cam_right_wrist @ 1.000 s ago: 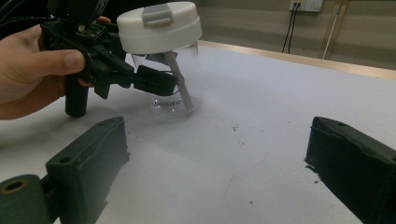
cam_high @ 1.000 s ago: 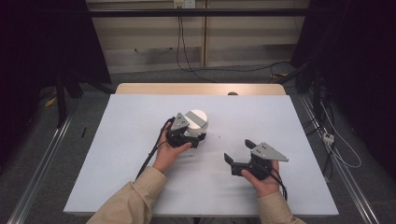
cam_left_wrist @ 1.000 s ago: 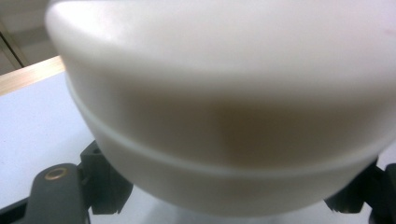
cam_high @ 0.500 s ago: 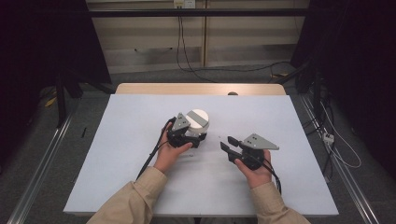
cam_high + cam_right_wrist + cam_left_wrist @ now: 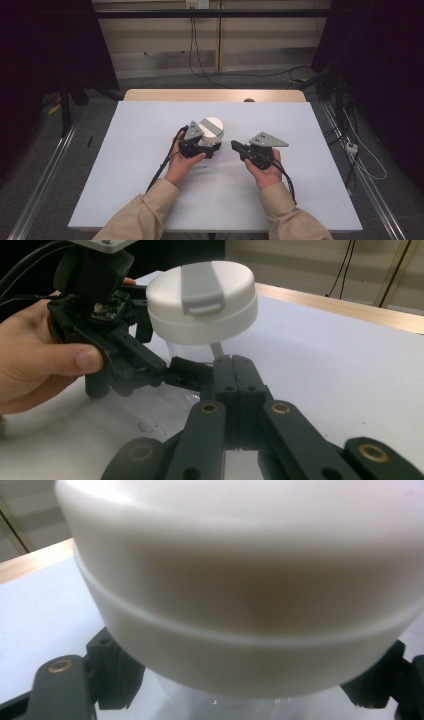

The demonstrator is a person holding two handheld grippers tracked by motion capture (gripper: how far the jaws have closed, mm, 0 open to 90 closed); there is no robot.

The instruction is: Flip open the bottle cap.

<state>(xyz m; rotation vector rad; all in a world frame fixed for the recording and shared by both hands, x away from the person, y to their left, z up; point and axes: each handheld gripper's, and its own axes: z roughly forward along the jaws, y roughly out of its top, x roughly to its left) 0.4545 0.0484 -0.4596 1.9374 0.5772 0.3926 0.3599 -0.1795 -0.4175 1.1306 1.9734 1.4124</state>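
Clear plastic bottle with white round lid and grey flip tab (image 5: 210,131), mid-bench, is pinched below the lid by left gripper (image 5: 205,148), steadied upright. Right gripper (image 5: 236,146), just closed, jaws pressed together empty, is aimed at it.

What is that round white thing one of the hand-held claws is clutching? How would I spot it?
Find the white table, then the left gripper near its middle. Clamped in it stands a clear container with a wide round white lid, just ahead of the shut right gripper. A grey flip tab across the lid sets it apart.
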